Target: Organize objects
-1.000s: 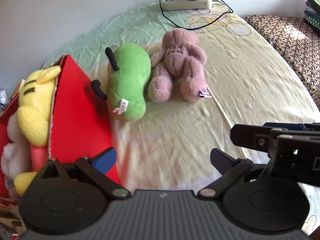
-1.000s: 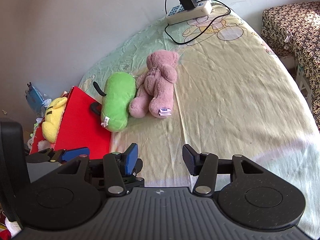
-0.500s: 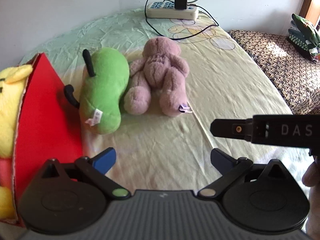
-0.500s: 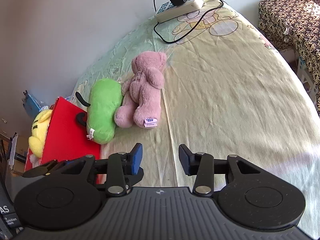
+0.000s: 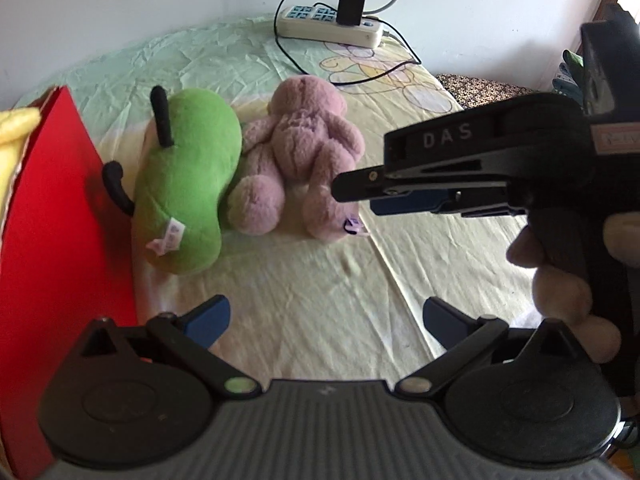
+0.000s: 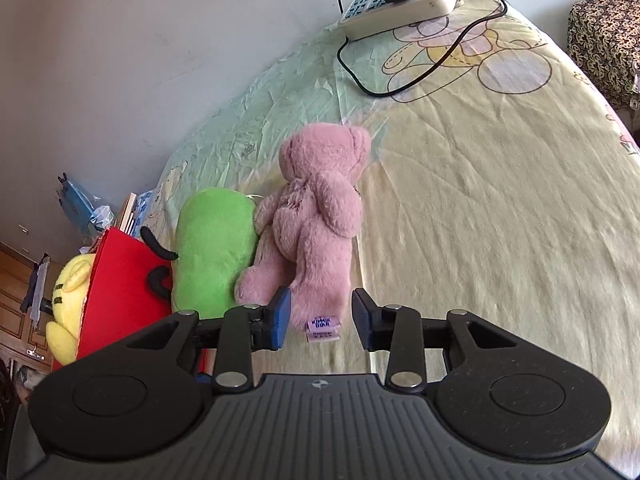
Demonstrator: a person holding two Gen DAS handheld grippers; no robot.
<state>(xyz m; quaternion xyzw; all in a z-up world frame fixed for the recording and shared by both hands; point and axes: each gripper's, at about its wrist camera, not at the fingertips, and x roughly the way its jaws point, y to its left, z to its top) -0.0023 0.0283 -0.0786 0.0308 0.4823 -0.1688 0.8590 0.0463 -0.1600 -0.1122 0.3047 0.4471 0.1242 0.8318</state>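
A pink teddy bear [image 6: 316, 220] lies face down on the yellow bedsheet [image 6: 480, 220], pressed against a green plush [image 6: 212, 256] on its left. My right gripper [image 6: 320, 316] hovers at the bear's near leg. Its jaws are closing, the leg and its purple tag show between the pads, and a gap remains on the right side. In the left wrist view the right gripper [image 5: 360, 192] reaches in from the right, level with the bear [image 5: 304, 148]. My left gripper [image 5: 326, 316] hangs open over bare sheet, short of the green plush [image 5: 188, 184].
A red box [image 5: 60, 220] stands at the left edge, holding a yellow plush [image 6: 68, 304]. A white power strip [image 5: 328, 28] with black cables lies at the far end by the wall. A patterned stool [image 6: 604, 40] sits at the right. A hand [image 5: 560, 280] grips the right tool.
My right gripper has moved forward and down to the pink bear's leg while its jaws narrowed. In the left wrist view it slid in from the right. The left gripper turned slightly.
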